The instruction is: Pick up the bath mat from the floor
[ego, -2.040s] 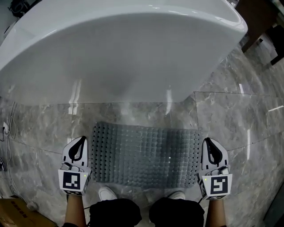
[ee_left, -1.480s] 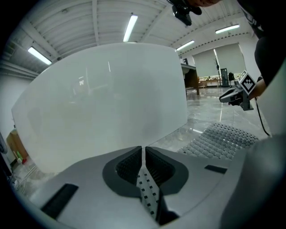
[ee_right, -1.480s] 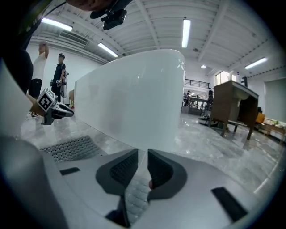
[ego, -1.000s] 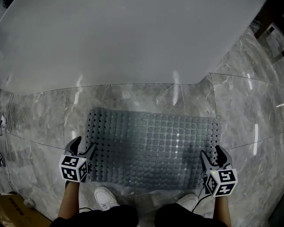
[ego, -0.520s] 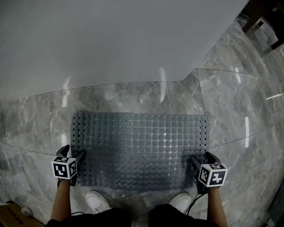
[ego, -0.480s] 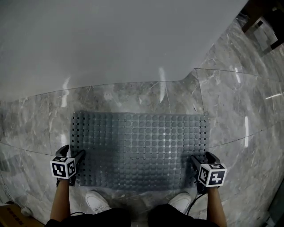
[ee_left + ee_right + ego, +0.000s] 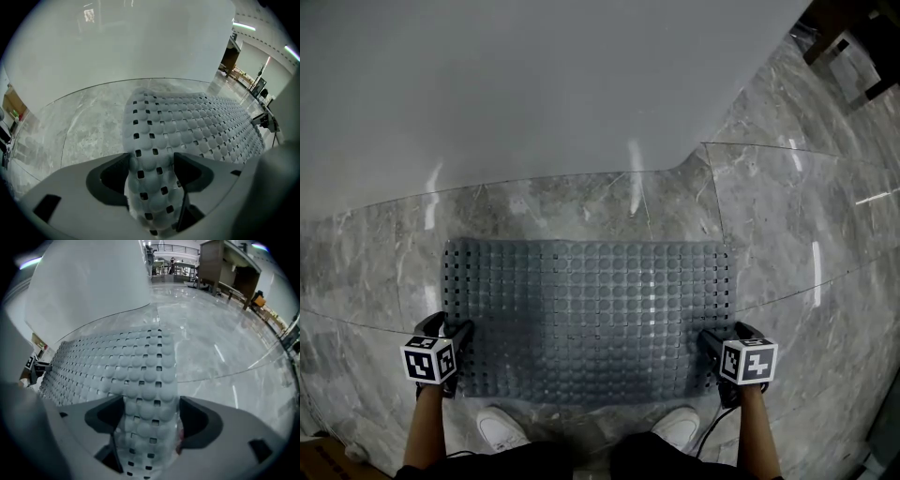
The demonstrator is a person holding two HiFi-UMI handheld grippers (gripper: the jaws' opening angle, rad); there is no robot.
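Observation:
A grey rubber bath mat (image 7: 586, 314), dotted with bumps and square holes, lies flat on the marble floor in front of the tub. My left gripper (image 7: 450, 328) points down at its near left corner, my right gripper (image 7: 722, 335) at its near right corner. In the left gripper view the mat (image 7: 187, 126) runs between the wide jaws of the left gripper (image 7: 150, 173), which have just been closing a little. In the right gripper view the mat (image 7: 117, 371) lies between the right gripper (image 7: 147, 420), whose jaws have just been opening. Neither grip looks tight.
The white bathtub (image 7: 487, 84) fills the top of the head view, its base close behind the mat. The person's white shoes (image 7: 502, 429) (image 7: 675, 427) stand just in front of the mat. Dark furniture (image 7: 853, 37) stands at the far right.
Both grippers have sunk from beside the mat down onto its near corners, tipping steeply downward. Their jaws now straddle the mat's side edges. The mat has not moved.

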